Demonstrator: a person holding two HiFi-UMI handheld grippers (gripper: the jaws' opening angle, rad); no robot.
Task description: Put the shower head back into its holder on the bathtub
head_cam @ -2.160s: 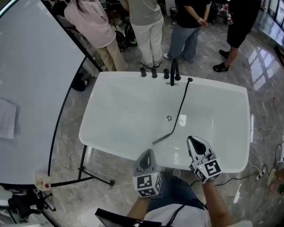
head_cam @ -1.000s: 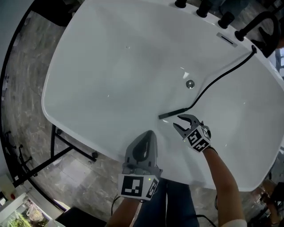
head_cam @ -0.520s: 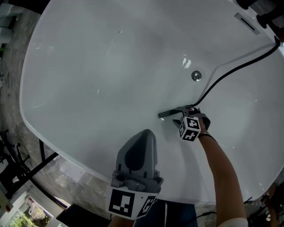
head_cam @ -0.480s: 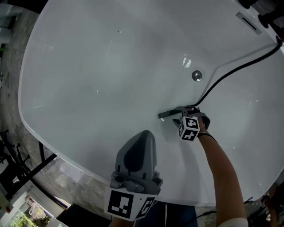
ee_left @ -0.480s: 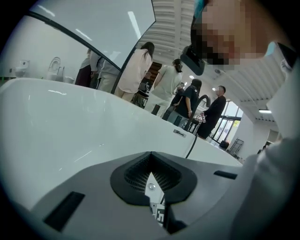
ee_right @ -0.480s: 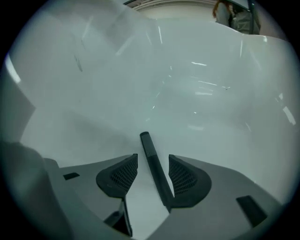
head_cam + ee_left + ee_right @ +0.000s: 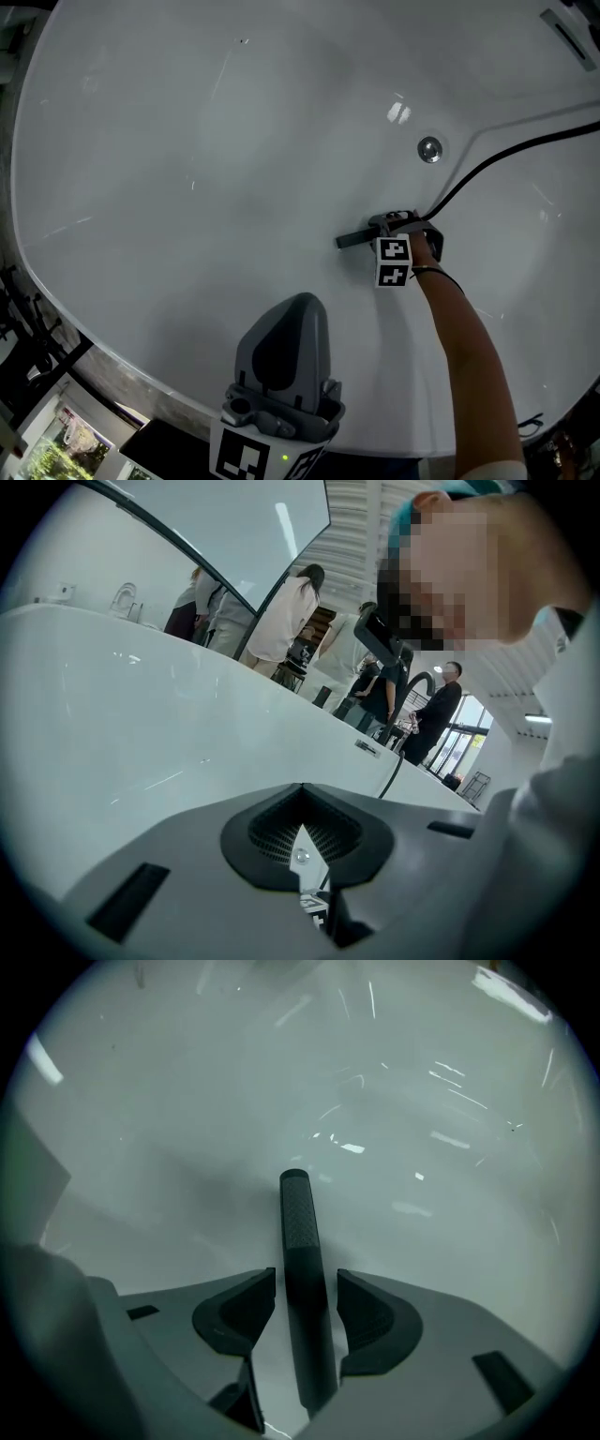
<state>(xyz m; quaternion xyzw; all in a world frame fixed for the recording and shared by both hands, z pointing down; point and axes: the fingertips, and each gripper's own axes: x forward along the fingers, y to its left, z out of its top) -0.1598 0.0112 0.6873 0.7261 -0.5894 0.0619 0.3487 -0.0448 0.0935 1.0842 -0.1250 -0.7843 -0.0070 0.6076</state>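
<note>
Two just-opened jaws of right claw [image 7: 305,1283] straddle shower head [image 7: 296,1208], apparently without touching.

The shower head [image 7: 353,240] is a thin black stick with a bumpy end. It lies flat on the white floor of the tub [image 7: 187,169], near the drain [image 7: 429,148]. Its black hose [image 7: 487,164] runs off toward the tub's far edge.

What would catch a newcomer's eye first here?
A big white bathtub fills the head view, with a black shower head lying on its floor and its hose trailing to the upper right. The right gripper reaches down over it. Its jaws have just been opening and stand either side of it, not touching. The left gripper hangs shut over the near rim.
</note>
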